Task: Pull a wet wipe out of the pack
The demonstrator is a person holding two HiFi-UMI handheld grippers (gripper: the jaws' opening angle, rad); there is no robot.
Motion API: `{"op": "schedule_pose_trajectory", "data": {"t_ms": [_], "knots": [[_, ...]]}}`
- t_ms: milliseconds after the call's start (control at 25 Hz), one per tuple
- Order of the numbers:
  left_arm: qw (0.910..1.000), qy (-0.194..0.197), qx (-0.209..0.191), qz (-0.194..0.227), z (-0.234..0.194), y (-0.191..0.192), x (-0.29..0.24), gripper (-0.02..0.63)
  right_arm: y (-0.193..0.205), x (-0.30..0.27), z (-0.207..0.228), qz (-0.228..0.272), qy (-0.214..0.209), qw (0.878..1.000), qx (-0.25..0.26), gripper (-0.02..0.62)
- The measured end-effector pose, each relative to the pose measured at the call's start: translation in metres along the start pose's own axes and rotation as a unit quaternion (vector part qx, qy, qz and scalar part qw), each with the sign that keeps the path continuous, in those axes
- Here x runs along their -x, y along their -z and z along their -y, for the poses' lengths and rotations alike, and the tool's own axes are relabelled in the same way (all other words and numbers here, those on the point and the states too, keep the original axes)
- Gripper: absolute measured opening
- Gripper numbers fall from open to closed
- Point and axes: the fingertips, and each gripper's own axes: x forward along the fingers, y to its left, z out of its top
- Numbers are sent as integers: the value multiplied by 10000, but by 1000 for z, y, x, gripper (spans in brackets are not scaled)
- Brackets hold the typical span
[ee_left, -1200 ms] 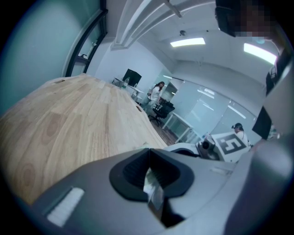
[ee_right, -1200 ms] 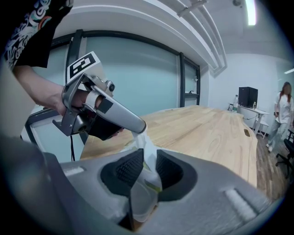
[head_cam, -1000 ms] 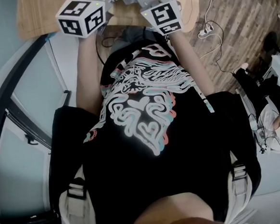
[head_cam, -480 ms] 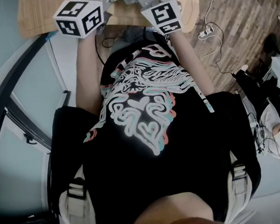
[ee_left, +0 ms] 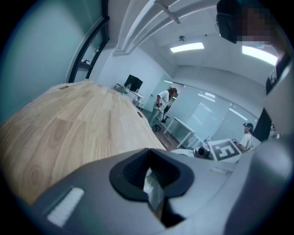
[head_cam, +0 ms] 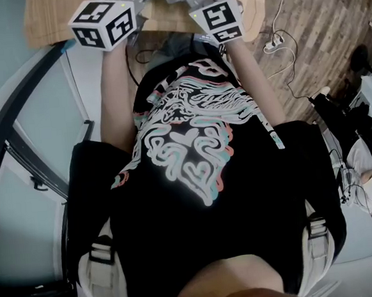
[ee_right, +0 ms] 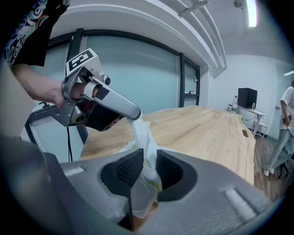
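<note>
At a long wooden table (ee_right: 206,131), the left gripper (ee_left: 149,158) has its jaws pressed together on the top end of a white wet wipe (ee_right: 143,133), holding it above the tabletop. The wipe runs down from that tip, drawn out and twisted, into the pack (ee_right: 143,193). The pack is a crumpled translucent pouch, clamped between the jaws of the right gripper (ee_right: 146,158), which are closed in on it with only the pouch between them. The two grippers are close together over the near edge of the table, in front of the operator's black printed T-shirt (head_cam: 193,157). At far right, another person (ee_right: 285,133) stands across the office.
</note>
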Motion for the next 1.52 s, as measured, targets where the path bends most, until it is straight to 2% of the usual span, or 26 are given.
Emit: {"op": "schedule_pose_trajectory", "data": {"t_ms": [760, 1520], "knots": [[9998, -115, -37, 183, -3, -6, 18, -5, 4, 2, -2, -71, 8, 9999, 96, 84], [9981, -438, 91, 417, -21, -9, 33, -5, 2, 8, 3, -5, 77, 9999, 76, 84]]}}
